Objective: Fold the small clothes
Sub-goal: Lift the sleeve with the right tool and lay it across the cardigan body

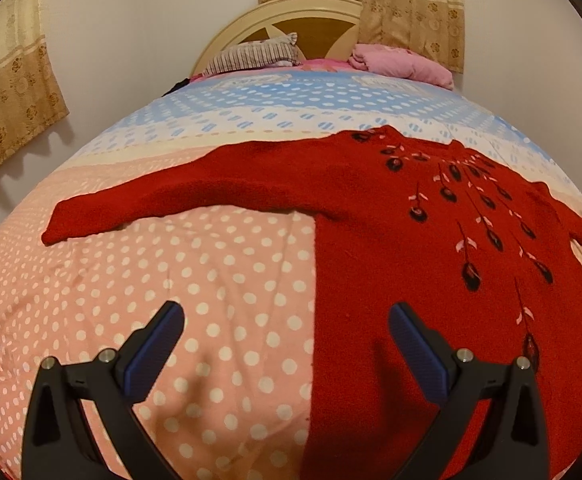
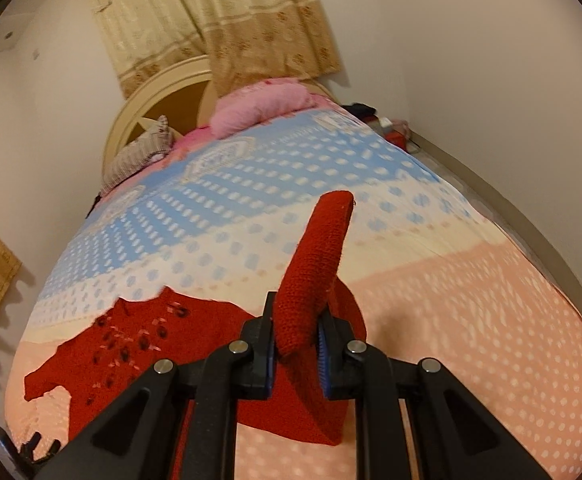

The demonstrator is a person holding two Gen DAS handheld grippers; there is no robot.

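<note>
1. red sweater (image 1: 391, 240): spread face-up on the dotted bedsheet (image 1: 227, 272).
2. right gripper (image 2: 297, 350): clamped on the right sleeve (image 2: 319, 264), lifted off the bed.
3. left gripper (image 1: 287, 344): wide open, empty (above the hem's edge).
4. step: sleeve fold; next, carry it across the chest.

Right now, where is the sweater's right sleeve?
In the right wrist view, the sleeve is pinched in the right gripper, lifted above the polka-dot bedspread, just right of the red sweater.

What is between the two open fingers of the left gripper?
In the left wrist view, the left gripper grips nothing: only the polka-dot bedsheet and the red sweater's edge lie below.
</note>
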